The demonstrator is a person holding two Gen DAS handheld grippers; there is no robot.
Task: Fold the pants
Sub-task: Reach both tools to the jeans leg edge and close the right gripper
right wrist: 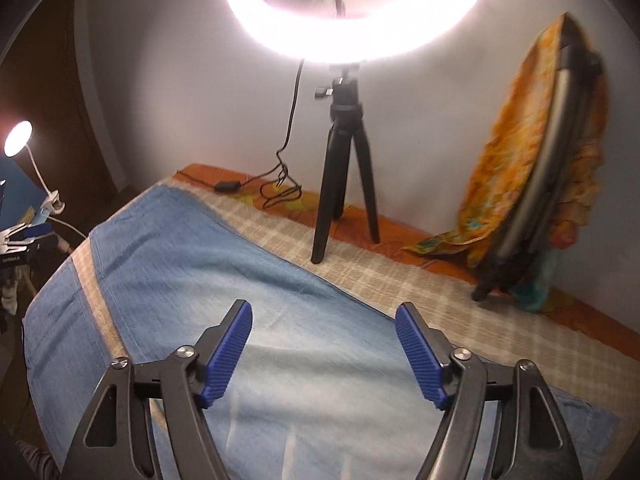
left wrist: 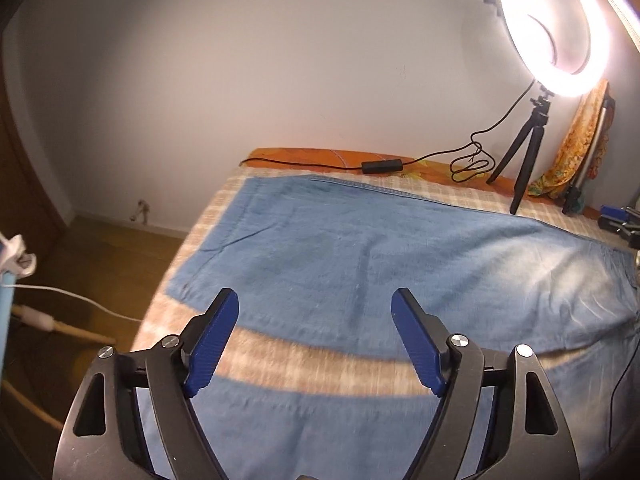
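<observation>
Blue denim pants (left wrist: 360, 256) lie spread flat on a checked beige cloth (left wrist: 280, 356), their two legs side by side with a strip of cloth between them. My left gripper (left wrist: 316, 300) is open and empty, hovering above the pants near the gap between the legs. The pants also show in the right wrist view (right wrist: 224, 280), running from far left to near right. My right gripper (right wrist: 324, 316) is open and empty above the pale worn part of the pants.
A lit ring light (left wrist: 552, 20) on a black tripod (right wrist: 344, 184) stands at the far edge, its cable and switch box (left wrist: 382, 166) lying on the orange border. A yellow patterned cloth (right wrist: 520, 148) hangs over a folded stand at right. A clip lamp (right wrist: 18, 144) stands left.
</observation>
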